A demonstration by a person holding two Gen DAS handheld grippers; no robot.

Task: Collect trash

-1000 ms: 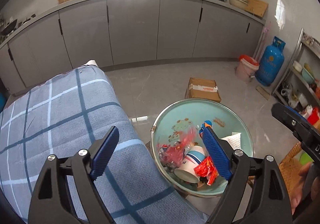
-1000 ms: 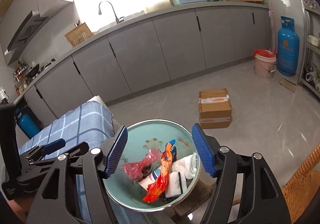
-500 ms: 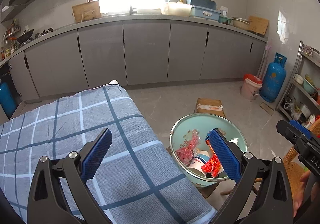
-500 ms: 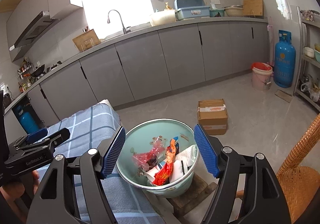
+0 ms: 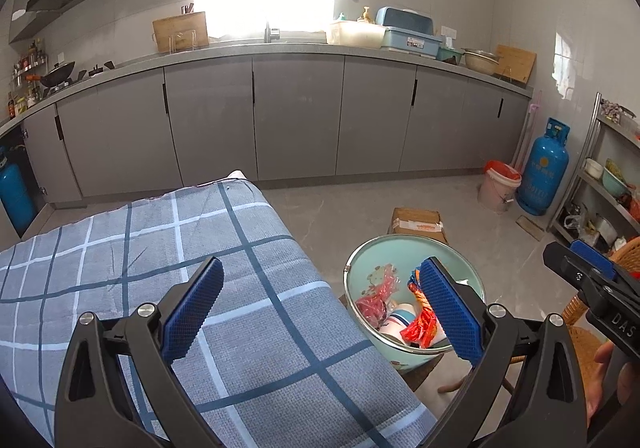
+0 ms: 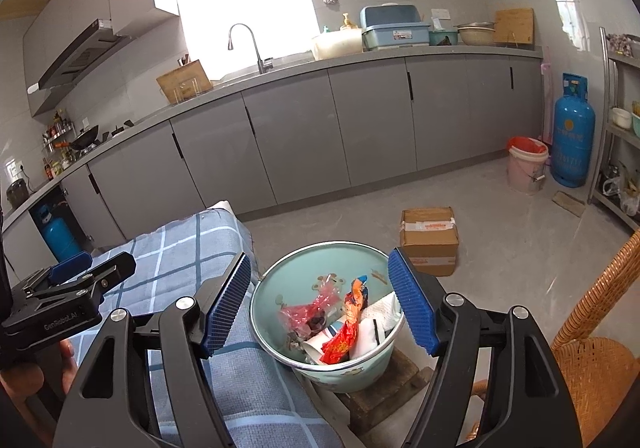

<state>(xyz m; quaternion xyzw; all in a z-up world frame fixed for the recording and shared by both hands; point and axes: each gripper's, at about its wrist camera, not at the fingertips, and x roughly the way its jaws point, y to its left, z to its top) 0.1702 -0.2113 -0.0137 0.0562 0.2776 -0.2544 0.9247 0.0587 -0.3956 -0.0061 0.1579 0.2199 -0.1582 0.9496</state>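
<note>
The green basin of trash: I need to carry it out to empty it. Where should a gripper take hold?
Grip the green basin by its thin metal rim, coming from above at the near-left bare stretch. The wall is too wide for the jaws, and trash fills the right side.

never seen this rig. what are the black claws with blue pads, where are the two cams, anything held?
No robot here: a person holds a two-finger clamp in each hand, with a fisheye camera on each looking along its fingers. The left view shows the left gripper above a checked blue-grey tablecloth; the right view shows the right gripper above a pale green enamel basin. The basin, on a low wooden stool beside the table, holds trash: a red snack wrapper, a pink wrapper, a paper cup and a tissue. Both grippers are open and hold nothing. No trash shows on the cloth.
</note>
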